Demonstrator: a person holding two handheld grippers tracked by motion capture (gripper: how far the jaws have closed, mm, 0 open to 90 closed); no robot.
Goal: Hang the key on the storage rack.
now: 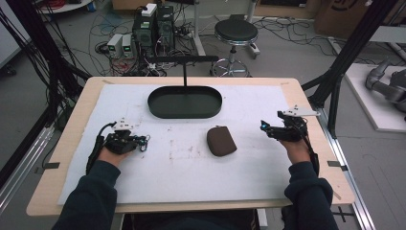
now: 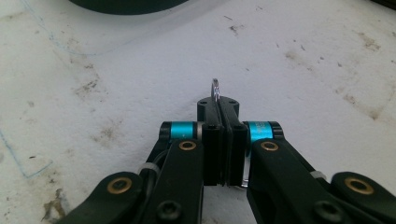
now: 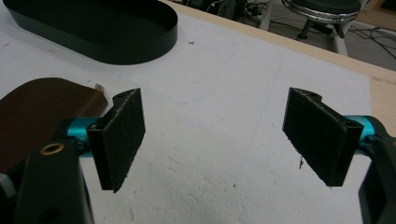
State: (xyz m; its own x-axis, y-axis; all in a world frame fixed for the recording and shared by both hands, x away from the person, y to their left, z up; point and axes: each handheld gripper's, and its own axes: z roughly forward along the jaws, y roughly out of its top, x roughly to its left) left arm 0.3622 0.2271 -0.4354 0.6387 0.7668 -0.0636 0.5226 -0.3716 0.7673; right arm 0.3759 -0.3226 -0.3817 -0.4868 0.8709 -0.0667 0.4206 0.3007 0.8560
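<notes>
My left gripper (image 1: 142,140) lies low on the white mat at the left, held by a hand in a dark sleeve. Its jaws are pressed together (image 2: 218,105) on a thin silver metal ring (image 2: 215,87) that pokes out past the tips. A brown pouch (image 1: 221,140) lies flat on the mat right of centre. My right gripper (image 1: 265,127) hovers to the right of it, open (image 3: 215,135), with bare mat between the pads; the pouch (image 3: 37,112) lies just left of the left jaw. A black oval tray (image 1: 185,115) sits at the back centre, also seen as the tray (image 3: 140,49).
The white mat (image 1: 191,167) covers most of the wooden table. A black T-shaped stand (image 1: 185,60) rises behind the tray. On the floor beyond are a stool (image 1: 235,33), computer boxes (image 1: 153,28) and cables. A black frame post (image 1: 342,62) stands at the right.
</notes>
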